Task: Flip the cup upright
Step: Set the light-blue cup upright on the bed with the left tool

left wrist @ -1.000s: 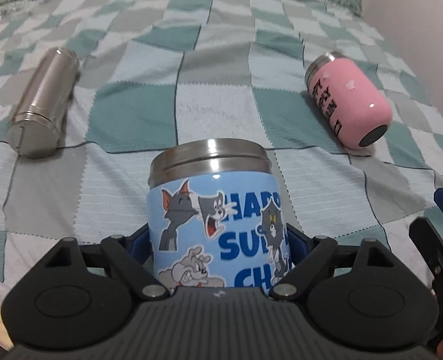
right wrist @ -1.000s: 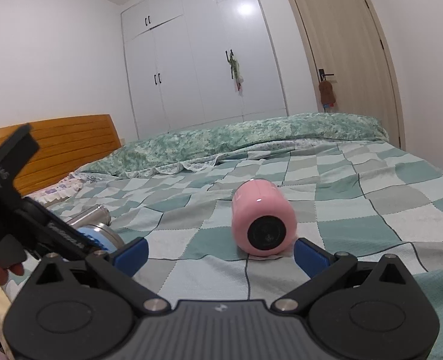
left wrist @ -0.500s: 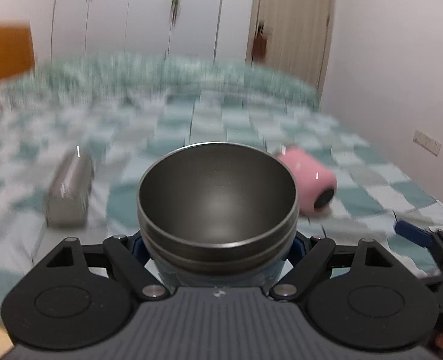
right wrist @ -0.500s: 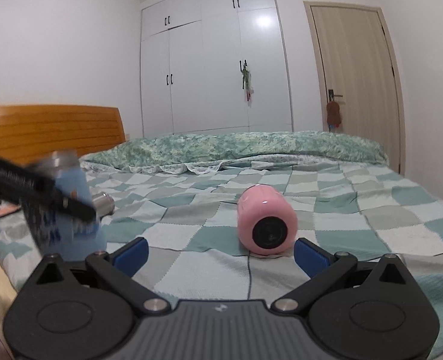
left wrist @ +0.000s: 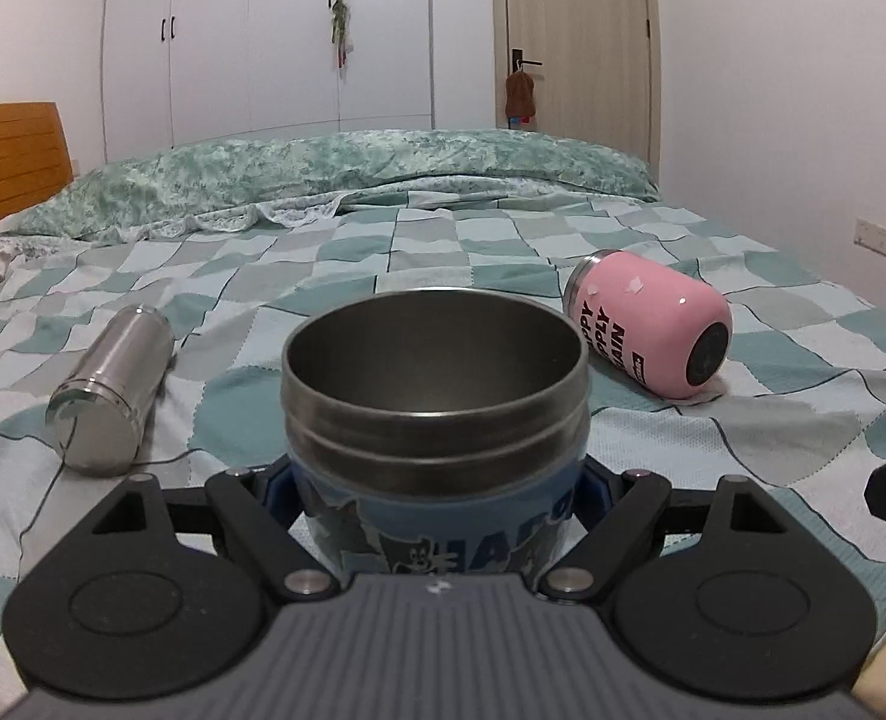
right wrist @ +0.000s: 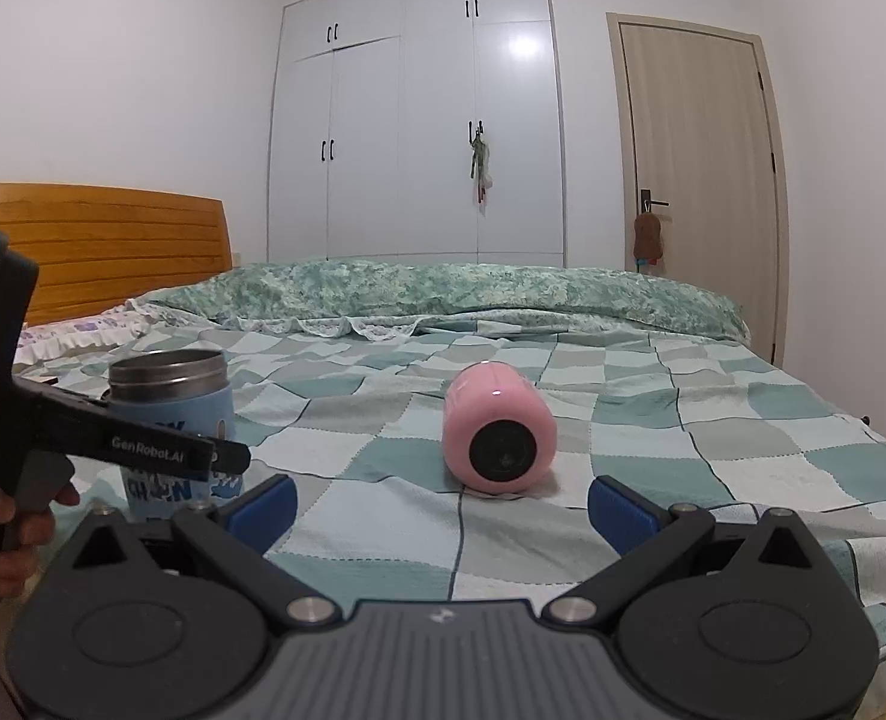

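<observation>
A plain steel cylinder flask (left wrist: 110,387) lies at nine o'clock. The left hand-held gripper (left wrist: 437,498), marked "GenRobot.AI", clamps the upright blue cartoon-printed steel cup (left wrist: 437,420). A pink "HAPPY" cup (left wrist: 646,324) lies on the checked bed (left wrist: 383,252) at two o'clock; the right hand-held gripper (right wrist: 440,504) gapes apart.

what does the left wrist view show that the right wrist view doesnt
Only the left wrist view: the steel flask lying on the bed, and the blue cup's empty steel interior.
Only the right wrist view: the left gripper from outside, shut on the upright blue cup, and the open right gripper.
Both: the pink cup on its side and the checked bedspread.
</observation>
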`<state>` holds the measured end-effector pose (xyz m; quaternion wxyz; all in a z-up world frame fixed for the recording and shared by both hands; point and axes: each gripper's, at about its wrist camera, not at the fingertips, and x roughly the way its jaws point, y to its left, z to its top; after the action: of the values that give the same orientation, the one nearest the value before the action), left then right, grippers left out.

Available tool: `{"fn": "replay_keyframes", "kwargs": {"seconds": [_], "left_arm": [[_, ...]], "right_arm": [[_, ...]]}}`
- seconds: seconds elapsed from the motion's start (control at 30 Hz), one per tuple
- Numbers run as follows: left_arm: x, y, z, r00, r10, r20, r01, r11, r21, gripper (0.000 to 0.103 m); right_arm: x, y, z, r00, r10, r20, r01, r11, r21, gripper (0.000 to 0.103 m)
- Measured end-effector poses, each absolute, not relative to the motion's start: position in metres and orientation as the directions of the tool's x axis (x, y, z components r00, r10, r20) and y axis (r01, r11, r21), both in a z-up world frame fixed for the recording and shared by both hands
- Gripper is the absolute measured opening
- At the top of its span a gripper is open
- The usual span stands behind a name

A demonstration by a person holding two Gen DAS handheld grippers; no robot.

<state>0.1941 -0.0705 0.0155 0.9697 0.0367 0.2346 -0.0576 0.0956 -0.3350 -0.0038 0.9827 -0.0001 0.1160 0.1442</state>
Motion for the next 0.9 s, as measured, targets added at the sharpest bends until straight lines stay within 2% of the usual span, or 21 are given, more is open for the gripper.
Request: {"fn": "replay_keyframes", "kwargs": {"seconds": [0.1,0.13,0.27,0.43,0.7,0.9], "left_arm": [[0.189,-0.07,0.014,0.896,-0.1,-0.433,0.138,0.989,0.057,0.089],[0.182,-0.068,0.015,0.904,-0.099,-0.416,0.135,0.989,0.058,0.103],[0.149,-0.057,0.037,0.948,-0.088,-0.305,0.107,0.993,0.049,0.103],[0.107,-0.043,0.062,0.972,-0.091,-0.218,0.102,0.994,0.037,0.103],[0.047,-0.018,0.066,0.98,-0.084,-0.183,0.084,0.996,-0.009,0.103],[0.011,-0.008,0.051,0.979,-0.066,-0.193,0.064,0.998,-0.014,0.103]], "right_arm": [[0.096,-0.335,-0.004,0.932,0.282,-0.228,-0.283,0.959,0.033,0.103],[0.095,-0.335,-0.004,0.932,0.283,-0.227,-0.284,0.958,0.032,0.103],[0.089,-0.333,0.001,0.933,0.29,-0.213,-0.294,0.956,0.017,0.103],[0.068,-0.329,0.01,0.934,0.296,-0.2,-0.305,0.952,-0.015,0.103],[0.027,-0.329,0.019,0.937,0.283,-0.204,-0.302,0.951,-0.067,0.103],[-0.001,-0.337,0.014,0.94,0.27,-0.208,-0.291,0.954,-0.077,0.103]]}}
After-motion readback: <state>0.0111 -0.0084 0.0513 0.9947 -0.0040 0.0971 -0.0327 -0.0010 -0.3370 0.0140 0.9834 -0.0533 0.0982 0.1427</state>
